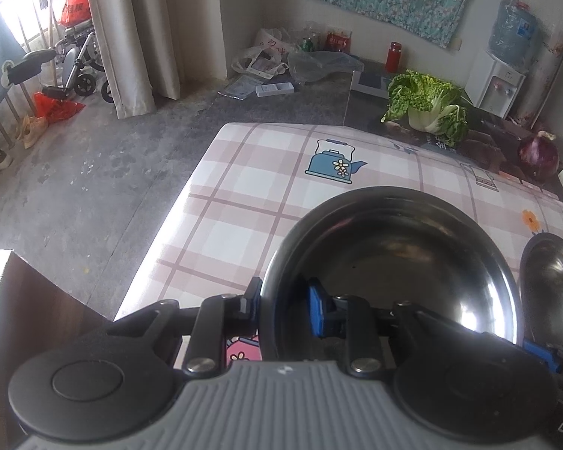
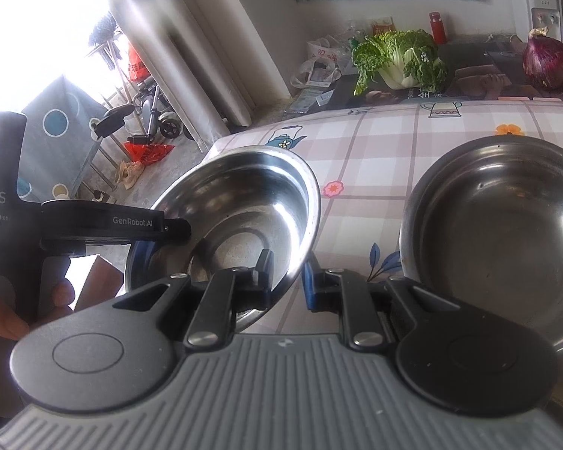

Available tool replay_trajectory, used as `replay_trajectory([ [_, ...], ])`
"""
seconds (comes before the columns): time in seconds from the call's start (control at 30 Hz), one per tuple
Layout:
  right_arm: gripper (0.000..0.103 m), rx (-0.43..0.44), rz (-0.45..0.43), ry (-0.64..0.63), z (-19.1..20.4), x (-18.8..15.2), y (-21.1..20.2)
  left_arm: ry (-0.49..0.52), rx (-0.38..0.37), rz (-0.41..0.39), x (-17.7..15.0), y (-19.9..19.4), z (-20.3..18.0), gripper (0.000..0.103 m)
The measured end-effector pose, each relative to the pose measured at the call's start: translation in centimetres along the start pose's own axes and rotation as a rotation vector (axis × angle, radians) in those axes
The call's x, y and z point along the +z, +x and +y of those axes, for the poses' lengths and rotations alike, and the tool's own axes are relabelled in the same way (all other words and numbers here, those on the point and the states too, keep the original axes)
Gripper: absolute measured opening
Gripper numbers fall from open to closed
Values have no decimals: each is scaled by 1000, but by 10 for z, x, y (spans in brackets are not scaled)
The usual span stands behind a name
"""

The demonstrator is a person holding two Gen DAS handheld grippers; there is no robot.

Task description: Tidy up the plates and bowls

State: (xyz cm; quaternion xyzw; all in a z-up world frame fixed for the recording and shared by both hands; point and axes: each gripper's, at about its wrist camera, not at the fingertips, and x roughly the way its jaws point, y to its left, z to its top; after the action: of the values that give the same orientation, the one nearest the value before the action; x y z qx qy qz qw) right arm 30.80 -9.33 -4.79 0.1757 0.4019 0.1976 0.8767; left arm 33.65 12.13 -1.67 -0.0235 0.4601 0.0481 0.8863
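Note:
A steel bowl (image 1: 390,258) fills the lower right of the left wrist view; my left gripper (image 1: 281,305) is shut on its near rim, one finger outside, one inside. The same bowl (image 2: 244,202) shows in the right wrist view, tilted and lifted off the table, and my right gripper (image 2: 287,273) is shut on its right rim. A second steel bowl (image 2: 506,232) rests on the checked tablecloth (image 2: 375,157) to the right; its edge shows in the left wrist view (image 1: 551,277).
A cabbage (image 1: 428,105) and a red onion (image 1: 538,153) lie on a dark mat at the table's far side. The table's left edge (image 1: 191,187) drops to the grey floor. A wooden surface (image 1: 30,318) sits at the lower left.

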Motion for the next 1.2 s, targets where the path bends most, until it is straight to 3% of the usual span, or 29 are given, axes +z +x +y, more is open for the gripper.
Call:
replay_trajectory([
  [0.33, 15, 8, -57, 23, -10, 6, -35, 14, -40, -42, 8, -27, -23, 26],
  [0.63, 16, -25, -118, 87, -44, 3, -79, 75, -105, -56, 11, -39, -78, 26],
  [0.97, 18, -125, -161, 171, -109, -10, -123, 145, -196, -21, 0, -24, -155, 27],
  [1.2, 18, -168, -148, 214, -140, -19, -127, 179, -207, 22, -8, -6, -180, 27],
])
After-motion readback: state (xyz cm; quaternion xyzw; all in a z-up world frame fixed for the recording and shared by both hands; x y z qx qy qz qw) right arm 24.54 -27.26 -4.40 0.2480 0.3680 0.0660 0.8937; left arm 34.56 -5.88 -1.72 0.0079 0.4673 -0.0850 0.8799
